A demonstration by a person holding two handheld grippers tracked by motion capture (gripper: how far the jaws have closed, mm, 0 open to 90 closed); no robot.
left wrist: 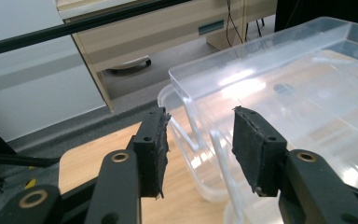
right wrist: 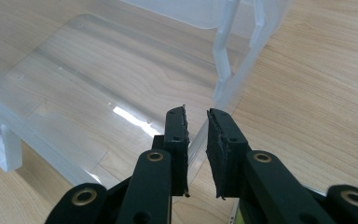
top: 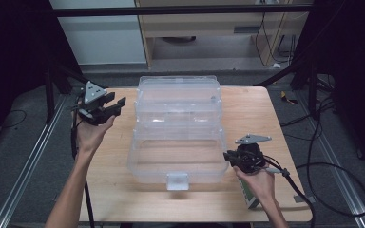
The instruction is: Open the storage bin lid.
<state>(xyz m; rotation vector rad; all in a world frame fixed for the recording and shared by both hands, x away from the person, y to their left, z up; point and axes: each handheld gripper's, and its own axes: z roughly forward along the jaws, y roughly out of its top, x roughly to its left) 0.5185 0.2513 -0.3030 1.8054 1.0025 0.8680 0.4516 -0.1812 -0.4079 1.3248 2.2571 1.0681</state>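
Note:
A clear plastic tiered box (top: 177,124) stands folded out in the middle of the wooden table (top: 247,114), its white latch (top: 177,181) toward me. My right gripper (top: 227,157) is at the lower tray's right side. In the right gripper view its jaws (right wrist: 196,149) are nearly together with the tray's thin clear wall (right wrist: 197,140) between them. My left gripper (top: 115,101) is held above the table's left edge, open and empty. In the left gripper view it (left wrist: 200,149) faces the box's upper tier (left wrist: 279,84) and a clear hinge arm (left wrist: 223,163).
A small green and white carton (top: 251,197) lies on the table under my right hand. Cables (top: 313,166) trail off the right side onto the floor. Metal rails run along both sides of the table, and a wooden cabinet (top: 218,23) stands beyond it.

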